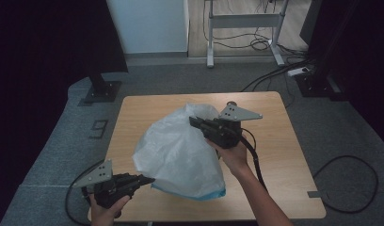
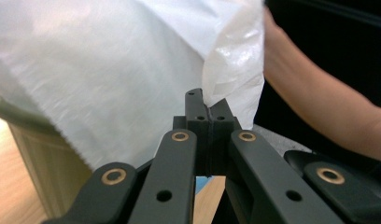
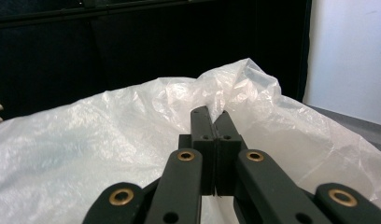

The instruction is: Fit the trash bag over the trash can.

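The left gripper [image 1: 145,180] had its jaws pressed fully together on a corner of the white plastic bag [image 1: 178,148], the film pinched between the tips in the left gripper view, near the table's [image 1: 275,141] front edge. The right gripper [image 1: 196,122] was clamped the same way on a crumpled fold at the bag's far side, the plastic bunched around its closed tips [image 3: 212,119] in the right gripper view. Between the two grips the bag [image 2: 109,70] hung puffed and partly raised over the middle of the wooden table, a blue strip [image 1: 213,194] showing at its lower edge. The step in hand looked like spreading or lifting the bag by two opposite points. Doing it well would have called for both pinches to hold firm while the hands drew apart evenly, since thin film slips out of a narrow bite or tears if one side is jerked. Keeping the pull level and slow would have let the trapped air out and the sheet flatten without dragging across the tabletop. The person's right forearm [image 2: 319,112] crossed close behind the bag, so room for the left hand's swing was limited.
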